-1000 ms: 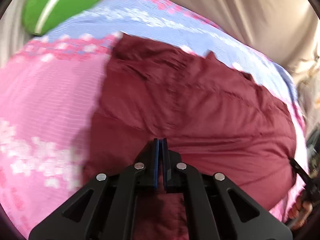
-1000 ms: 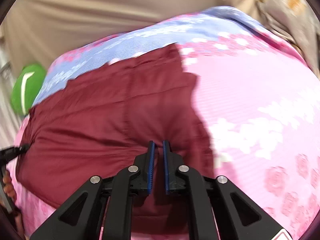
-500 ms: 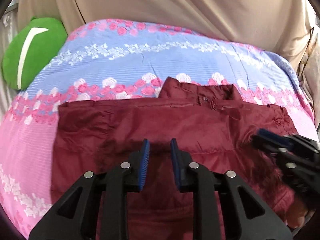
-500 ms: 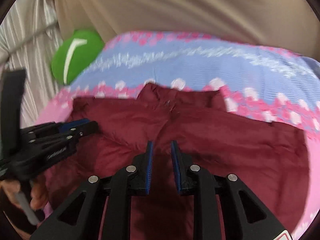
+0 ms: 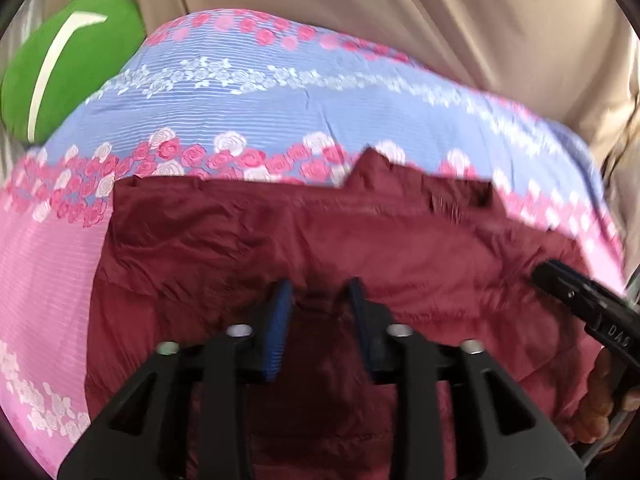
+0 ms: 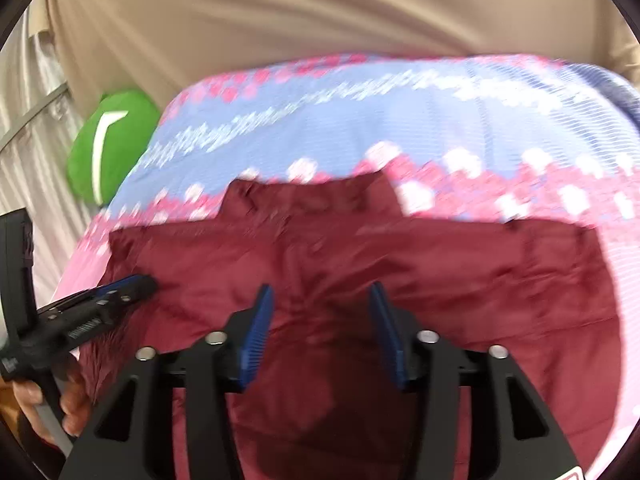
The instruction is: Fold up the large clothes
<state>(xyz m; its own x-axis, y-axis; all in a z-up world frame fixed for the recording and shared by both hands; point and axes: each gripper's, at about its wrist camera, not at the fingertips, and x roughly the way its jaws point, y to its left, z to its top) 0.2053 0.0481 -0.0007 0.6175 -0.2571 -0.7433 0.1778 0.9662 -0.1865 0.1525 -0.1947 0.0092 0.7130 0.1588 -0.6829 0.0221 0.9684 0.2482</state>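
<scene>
The maroon jacket's near hem runs out of both views behind the black gripper bodies. Motion blur smears the bedspread's flower print, and the green cushion is cropped at the rim

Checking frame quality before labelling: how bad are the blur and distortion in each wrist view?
Left wrist: mild blur, worst on the jacket collar; roses on the bedsheet readable; the tool casts a dark shadow on the jacket. Right wrist: heavier smear, sheet pattern streaked sideways, tool pads fairly sharp. Both: strong fisheye bulge, black corners.
</scene>
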